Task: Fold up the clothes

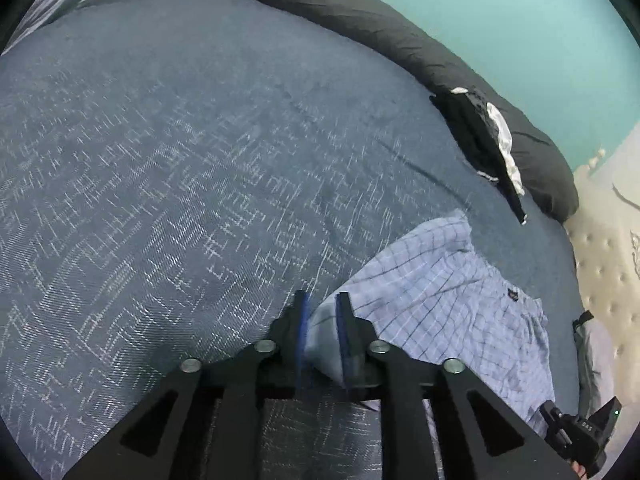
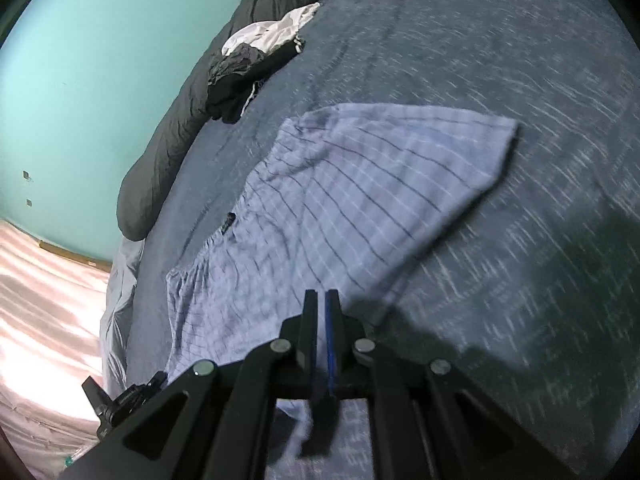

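Light blue checked shorts lie spread on a blue patterned bedspread. In the left wrist view my left gripper is at the shorts' near left corner. Its jaws stand a little apart with a fold of the cloth between them, and the pads do not seem to squeeze it. In the blurred right wrist view my right gripper is at the shorts' near edge. Its fingers are almost together, pinching cloth that hangs below them.
A long dark bolster runs along the bed's far side by a teal wall. Black and white garments are piled against it. A quilted white surface borders the bed's edge.
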### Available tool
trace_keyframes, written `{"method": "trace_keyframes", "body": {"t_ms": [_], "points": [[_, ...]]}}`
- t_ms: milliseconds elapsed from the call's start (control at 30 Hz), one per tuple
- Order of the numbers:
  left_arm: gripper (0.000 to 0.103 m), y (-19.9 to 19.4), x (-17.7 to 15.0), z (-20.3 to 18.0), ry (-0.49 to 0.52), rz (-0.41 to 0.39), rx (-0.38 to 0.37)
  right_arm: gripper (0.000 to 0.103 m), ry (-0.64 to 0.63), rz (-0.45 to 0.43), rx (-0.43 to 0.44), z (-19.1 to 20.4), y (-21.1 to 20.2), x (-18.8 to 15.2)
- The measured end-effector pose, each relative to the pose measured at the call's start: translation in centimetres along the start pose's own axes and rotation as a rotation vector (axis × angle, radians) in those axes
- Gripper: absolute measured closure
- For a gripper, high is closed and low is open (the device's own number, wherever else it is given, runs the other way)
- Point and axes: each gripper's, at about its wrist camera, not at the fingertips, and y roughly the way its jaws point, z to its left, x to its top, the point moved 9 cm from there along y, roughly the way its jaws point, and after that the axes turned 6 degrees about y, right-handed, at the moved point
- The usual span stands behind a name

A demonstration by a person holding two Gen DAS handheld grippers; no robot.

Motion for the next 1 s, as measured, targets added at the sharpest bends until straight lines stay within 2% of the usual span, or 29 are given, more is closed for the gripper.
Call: {"method": "trace_keyframes", "body": {"t_ms": [33, 133, 333, 400, 433, 467, 633, 900, 1000], "points": [[0.075, -0.2, 0.2, 0.0, 0.008, -0.008, 0.006, 0.098, -0.004, -0.006, -0.007, 0.1, 0.0, 0.1], [0.075, -0.3, 0.6, -0.1, 0.003, -0.013, -0.001, 0.098, -0.005, -0.036, -0.032, -0.1, -0.3, 0.6], [0.072, 0.3, 1.3, -1.8, 0.012, -0.013, -0.019, 0.098, 0.043, -0.036, -0.04, -1.9, -0.3, 1.3], [0.066, 0.8, 1.6, -2.7, 0.015, -0.002, -0.03, 0.098, 0.05, -0.031, -0.034, -2.0, -0.2, 1.4], [0.058, 1.1, 1.7, -3.1, 0.015, 0.007, -0.04, 0.098, 0.049, -0.032, -0.028, -1.9, -0.3, 1.4], [0.054, 1.4, 1.9, -3.7, 0.02, 0.012, -0.045, 0.098, 0.041, -0.039, -0.023, -1.7, -0.3, 1.5], [0.054, 2.9, 3.6, -6.5, 0.06, 0.031, -0.059, 0.098, 0.007, -0.037, -0.001, -0.9, -0.1, 1.7], [0.054, 7.1, 6.7, -10.8, 0.13, 0.109, -0.07, 0.098, 0.056, -0.036, 0.026, -1.7, -0.5, 2.3], [0.054, 8.4, 7.2, -11.5, 0.14, 0.133, -0.051, 0.098, 0.059, -0.038, 0.033, -1.6, -0.5, 2.4]]}}
